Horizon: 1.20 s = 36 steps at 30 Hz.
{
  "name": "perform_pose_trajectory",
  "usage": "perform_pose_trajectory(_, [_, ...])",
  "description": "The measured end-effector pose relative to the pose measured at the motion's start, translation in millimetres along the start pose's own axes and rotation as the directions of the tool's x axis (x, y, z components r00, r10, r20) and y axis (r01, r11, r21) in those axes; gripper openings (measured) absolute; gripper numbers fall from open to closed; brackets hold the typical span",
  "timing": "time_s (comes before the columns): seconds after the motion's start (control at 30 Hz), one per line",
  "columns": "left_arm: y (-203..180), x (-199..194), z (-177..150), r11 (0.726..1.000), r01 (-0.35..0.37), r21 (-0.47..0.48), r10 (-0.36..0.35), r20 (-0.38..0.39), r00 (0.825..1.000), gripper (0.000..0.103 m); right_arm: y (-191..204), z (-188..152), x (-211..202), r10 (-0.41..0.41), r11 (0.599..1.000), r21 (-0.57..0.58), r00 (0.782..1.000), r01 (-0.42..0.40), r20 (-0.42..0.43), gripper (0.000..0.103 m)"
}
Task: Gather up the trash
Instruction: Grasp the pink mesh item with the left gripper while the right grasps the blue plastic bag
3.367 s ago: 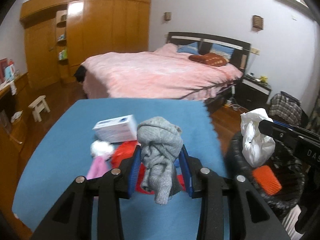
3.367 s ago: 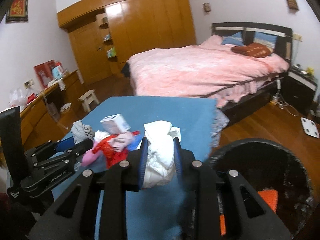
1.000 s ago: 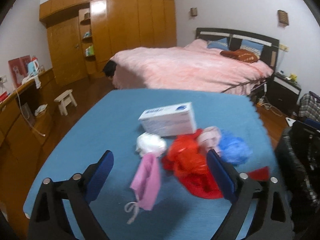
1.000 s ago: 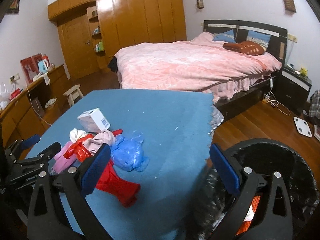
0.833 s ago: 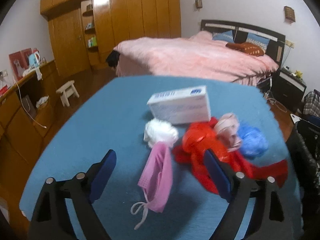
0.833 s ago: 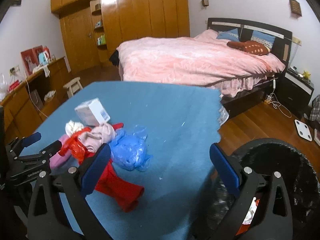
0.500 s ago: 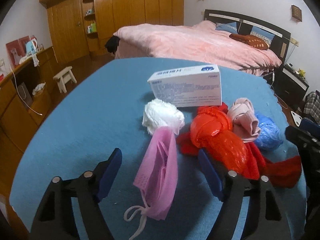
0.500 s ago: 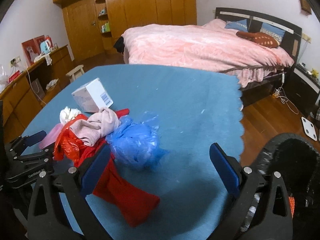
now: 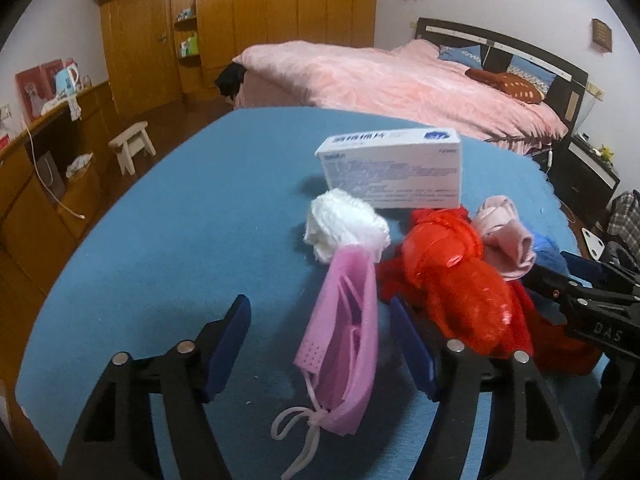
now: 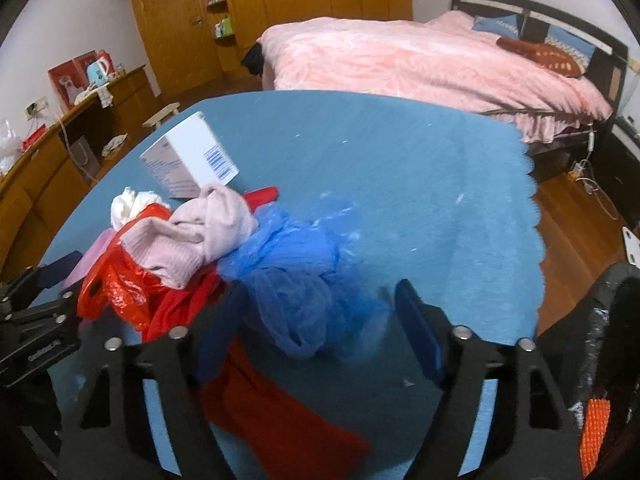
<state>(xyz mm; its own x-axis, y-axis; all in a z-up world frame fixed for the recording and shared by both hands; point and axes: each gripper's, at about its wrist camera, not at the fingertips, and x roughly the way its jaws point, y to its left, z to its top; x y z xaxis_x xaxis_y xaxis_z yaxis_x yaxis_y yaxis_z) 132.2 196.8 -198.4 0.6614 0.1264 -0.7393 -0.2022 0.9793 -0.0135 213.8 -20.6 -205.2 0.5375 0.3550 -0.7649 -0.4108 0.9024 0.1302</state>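
Observation:
My left gripper is open, its blue pads on either side of a pink face mask lying on the blue table. Behind the mask are a white wad, a white carton, a red plastic bag and a pink cloth. My right gripper is open around a crumpled blue plastic bag. The red bag, pink cloth and carton lie to its left. A red cloth lies under the right gripper.
A black-lined trash bin stands off the table's right edge, with an orange item inside. A pink bed and wooden wardrobes are behind. A low wooden cabinet runs along the left.
Both grippers, earlier shut on a grey cloth and a white wad near the bin, are now open and empty. They have moved down to the pile: left around the mask, right around the blue bag.

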Motion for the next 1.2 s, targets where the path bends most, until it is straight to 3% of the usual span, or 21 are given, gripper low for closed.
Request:
perform_pose_trajectory(0.07, [-0.2, 3.4, 0.4, 1.0, 0.009, -0.002, -0.009, -0.014, 1.0, 0.066, 4.9, -0.8, 0.0, 0.03, 0.999, -0.02, 1.0, -0.03, -0.01, 0.052])
perform_pose_trajectory(0.23, [-0.1, 12.3, 0.6, 0.998, 0.055, -0.004, -0.056, -0.065, 0.996, 0.033, 4.7, -1.6, -10.4, 0.044, 0.999, -0.013, 0.999, -0.044, 0.007, 0.042])
perform_pose_trajectory(0.37, [-2.2, 9.4, -0.3, 0.998, 0.061, 0.002, -0.06, -0.057, 0.997, 0.019, 0.5, -0.4, -26.3, 0.027, 1.0, -0.01, 0.999, -0.027, 0.041, 0.039])
perform_pose_trajectory(0.77, [-13.6, -29.0, 7.2, 0.997, 0.077, 0.011, -0.077, 0.031, 0.997, 0.016, -18.3, 2.4, -62.7, -0.002, 0.999, 0.042, 0.994, -0.002, 0.109, 0.035])
perform_pose_trajectory(1.2, [-43.9, -78.8, 27.7, 0.991, 0.128, 0.046, -0.133, 0.13, 0.983, 0.016, -27.1, 8.5, -110.6, -0.019, 0.997, 0.072, 0.98, 0.005, 0.2, 0.035])
